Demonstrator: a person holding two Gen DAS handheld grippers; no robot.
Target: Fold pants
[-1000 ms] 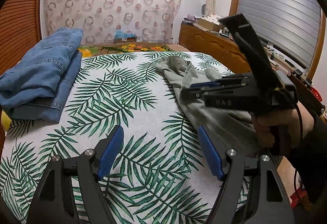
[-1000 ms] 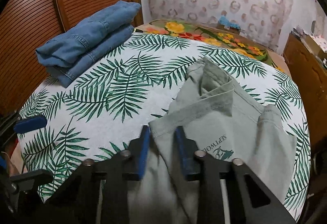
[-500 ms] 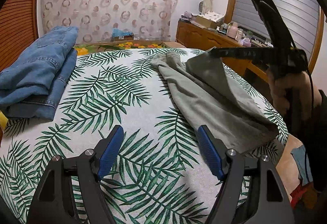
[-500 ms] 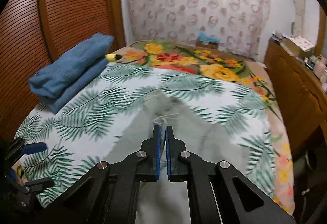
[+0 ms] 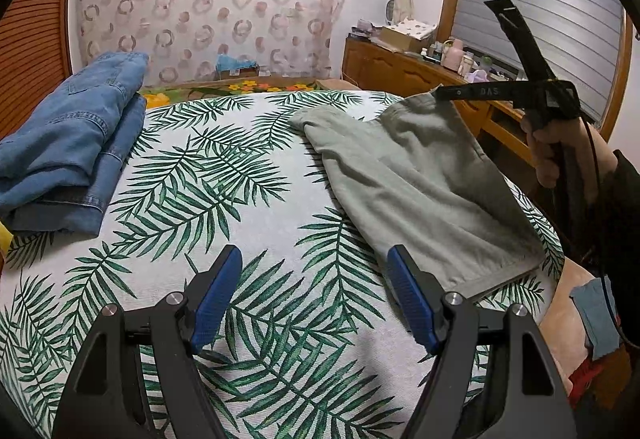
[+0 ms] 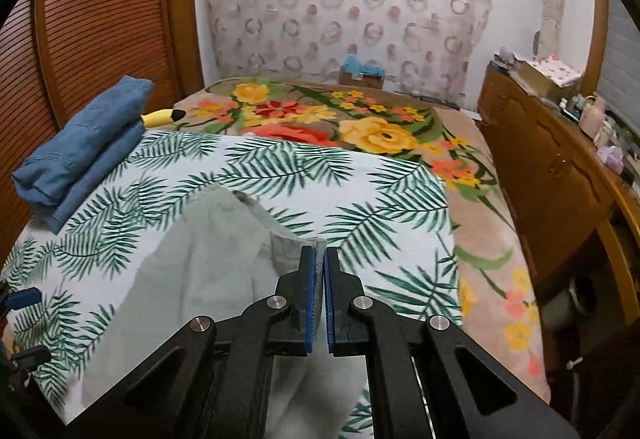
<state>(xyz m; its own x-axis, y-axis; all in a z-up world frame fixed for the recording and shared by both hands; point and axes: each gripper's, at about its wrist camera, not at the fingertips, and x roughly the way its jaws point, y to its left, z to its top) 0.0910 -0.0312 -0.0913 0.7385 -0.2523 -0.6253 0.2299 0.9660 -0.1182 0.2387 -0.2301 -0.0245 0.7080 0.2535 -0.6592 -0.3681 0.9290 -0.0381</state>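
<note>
Grey-green pants (image 5: 416,175) lie on the right side of the palm-leaf cloth (image 5: 240,207). My right gripper (image 6: 319,253) is shut on a corner of these pants (image 6: 208,259) and holds it lifted above the bed. From the left wrist view that right gripper (image 5: 438,91) shows at the raised corner, with a hand (image 5: 560,151) on its handle. The cloth hangs down from it to the bed. My left gripper (image 5: 314,271) hovers open over bare leaf cloth, just left of the pants' near hem, with nothing between its fingers.
Folded blue jeans (image 5: 68,143) are stacked at the left edge of the bed by a slatted wooden door (image 6: 88,39). A floral blanket (image 6: 360,127) lies beyond the leaf cloth. A wooden dresser (image 6: 560,175) with clutter runs along the right.
My right gripper closed on the pants' corner and lifted it up and to the right, drawing the cloth off the bed. The left gripper barely moved.
</note>
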